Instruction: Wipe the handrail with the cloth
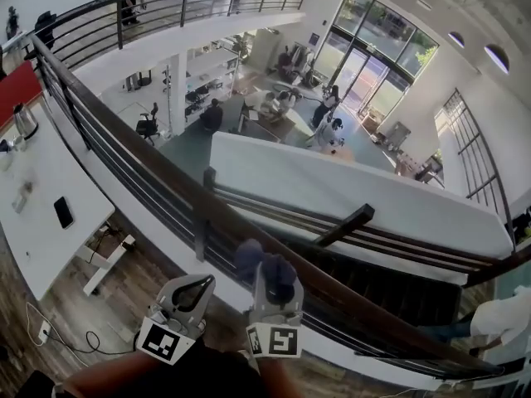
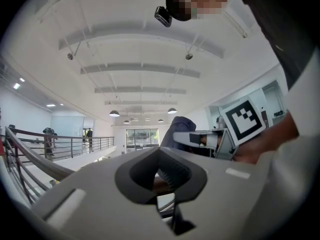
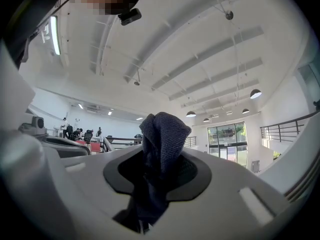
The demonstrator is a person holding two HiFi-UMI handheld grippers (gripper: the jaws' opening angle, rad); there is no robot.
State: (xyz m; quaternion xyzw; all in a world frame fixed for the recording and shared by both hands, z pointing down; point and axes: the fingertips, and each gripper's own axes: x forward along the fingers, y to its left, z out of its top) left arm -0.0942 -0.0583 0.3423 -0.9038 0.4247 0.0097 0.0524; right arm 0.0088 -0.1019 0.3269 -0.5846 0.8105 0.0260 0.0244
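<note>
Cloth: dark blue, bunched, clamped between the jaws of the right gripper, with a rounded fold standing proud above the jaw tips. In the head view it lies against the near edge of the handrail, at the lower middle stretch of the rail; actual contact with the rail top cannot be confirmed from that angle. The right gripper view shows the same cloth pinched firmly in the right gripper, the fabric filling the gap and trailing down behind the jaws. Handrail: dark top rail on a barred balustrade, running diagonally from upper left to lower right, with an open atrium floor on its far side. Left gripper: on the person's side of the handrail, just beside the right gripper and to its left, apart from the rail. The left gripper view shows the left gripper with jaws brought together and nothing between them; the right gripper's marker cube and the cloth appear beyond. Further left, on the near side of the handrail, a white surface carries a dark phone and a kettle.
</note>
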